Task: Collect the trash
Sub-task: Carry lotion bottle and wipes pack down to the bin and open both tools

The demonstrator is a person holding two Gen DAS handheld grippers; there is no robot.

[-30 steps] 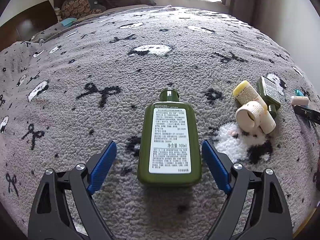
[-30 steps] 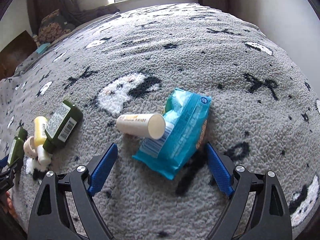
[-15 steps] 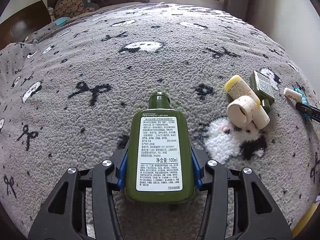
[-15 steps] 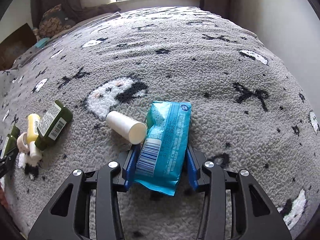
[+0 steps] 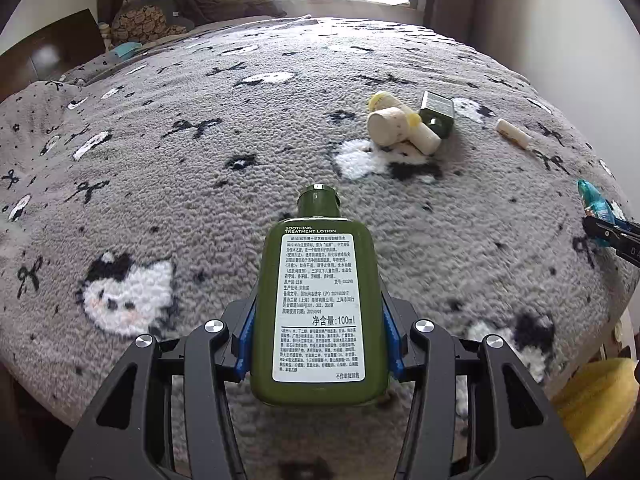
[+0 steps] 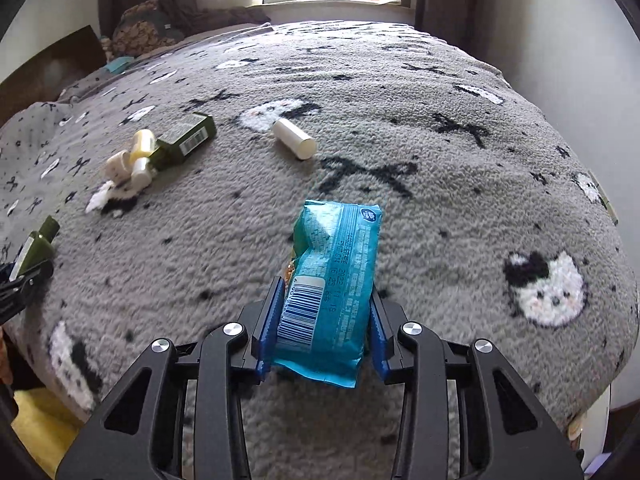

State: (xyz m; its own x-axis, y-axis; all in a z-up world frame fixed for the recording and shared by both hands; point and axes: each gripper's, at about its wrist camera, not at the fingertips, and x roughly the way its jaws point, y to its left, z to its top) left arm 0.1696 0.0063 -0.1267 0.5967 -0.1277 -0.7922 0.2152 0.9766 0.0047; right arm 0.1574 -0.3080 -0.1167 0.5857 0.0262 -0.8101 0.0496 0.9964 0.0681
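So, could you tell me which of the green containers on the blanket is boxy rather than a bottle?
The green carton lying beside the yellow tube: flat-sided with a barcode, whereas the lotion bottle in the left gripper is rounded and capped.

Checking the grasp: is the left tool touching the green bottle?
Touching. The left wrist view shows the left tool with both blue pads pressed against the green bottle.

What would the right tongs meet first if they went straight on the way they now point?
Probably the grey blanket just beyond the blue packet that the closing right tongs pinch. They point steeply down, and nothing else lies in line, though depth is unclear.
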